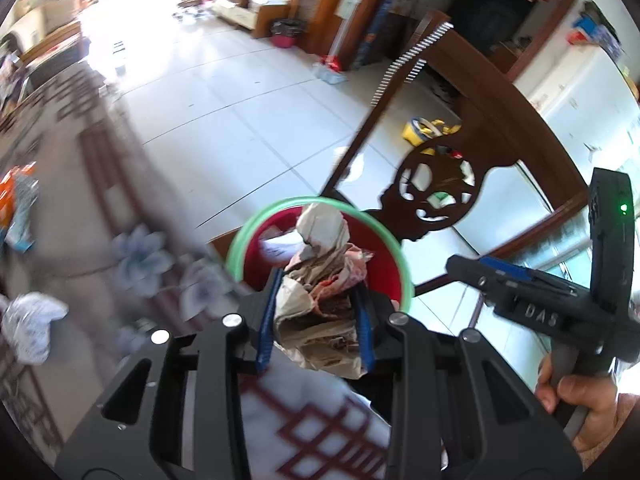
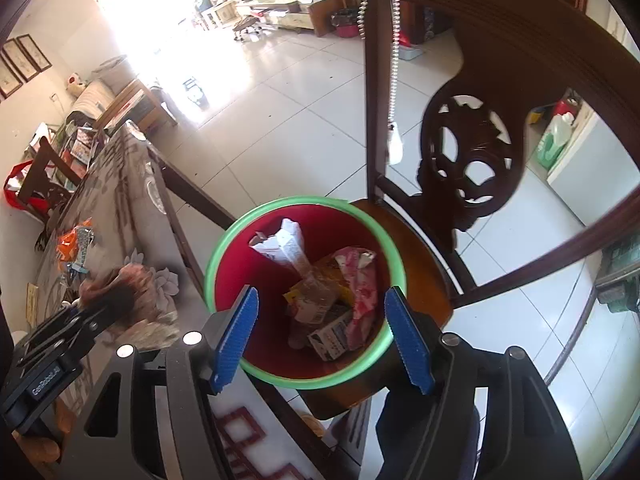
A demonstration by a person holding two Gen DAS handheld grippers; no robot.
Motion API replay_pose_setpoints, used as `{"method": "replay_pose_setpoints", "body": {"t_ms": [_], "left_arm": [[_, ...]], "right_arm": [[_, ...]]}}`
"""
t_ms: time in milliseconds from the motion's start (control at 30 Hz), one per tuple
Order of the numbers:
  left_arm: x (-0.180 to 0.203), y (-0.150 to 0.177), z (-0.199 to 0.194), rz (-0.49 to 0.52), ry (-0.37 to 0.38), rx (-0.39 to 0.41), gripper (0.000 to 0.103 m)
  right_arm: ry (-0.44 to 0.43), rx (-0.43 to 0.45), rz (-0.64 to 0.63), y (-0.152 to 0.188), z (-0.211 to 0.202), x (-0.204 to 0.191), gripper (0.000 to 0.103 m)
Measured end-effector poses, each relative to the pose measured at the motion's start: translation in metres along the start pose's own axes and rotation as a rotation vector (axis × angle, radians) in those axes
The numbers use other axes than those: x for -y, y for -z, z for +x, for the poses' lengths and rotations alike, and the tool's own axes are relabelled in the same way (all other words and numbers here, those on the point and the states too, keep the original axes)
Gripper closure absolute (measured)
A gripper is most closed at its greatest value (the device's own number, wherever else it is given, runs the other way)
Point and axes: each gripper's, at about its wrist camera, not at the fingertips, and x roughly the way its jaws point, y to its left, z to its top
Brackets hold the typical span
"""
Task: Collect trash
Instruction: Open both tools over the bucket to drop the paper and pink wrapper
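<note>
Left tongs [image 1: 316, 320] pinching crumpled wrapper wad [image 1: 320, 312], probably paper, near the red bin [image 2: 228, 264] on chair seat. Right tongs [image 2: 324, 336] spread, empty, over the bin.

Strong daylight from the far doorway [image 2: 160, 12] blows out to white glare on the tiled floor [image 1: 224, 92], both fisheye views bend toward dark corners, and the tablecloth [image 1: 100, 200] in the left view is motion-blurred.
</note>
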Motion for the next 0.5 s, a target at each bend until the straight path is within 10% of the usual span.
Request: {"method": "replay_pose_setpoints", "body": {"t_ms": [100, 500], "left_arm": [[0.011, -0.002, 0.004, 0.013, 0.015, 0.018, 0.031], [-0.061, 0.021, -0.063, -0.145, -0.079, 0.11, 0.023]], "right_arm": [[0.013, 0.001, 0.009, 0.004, -0.005, 0.006, 0.038], [-0.03, 0.006, -0.065, 0.014, -0.013, -0.042, 0.038]]}}
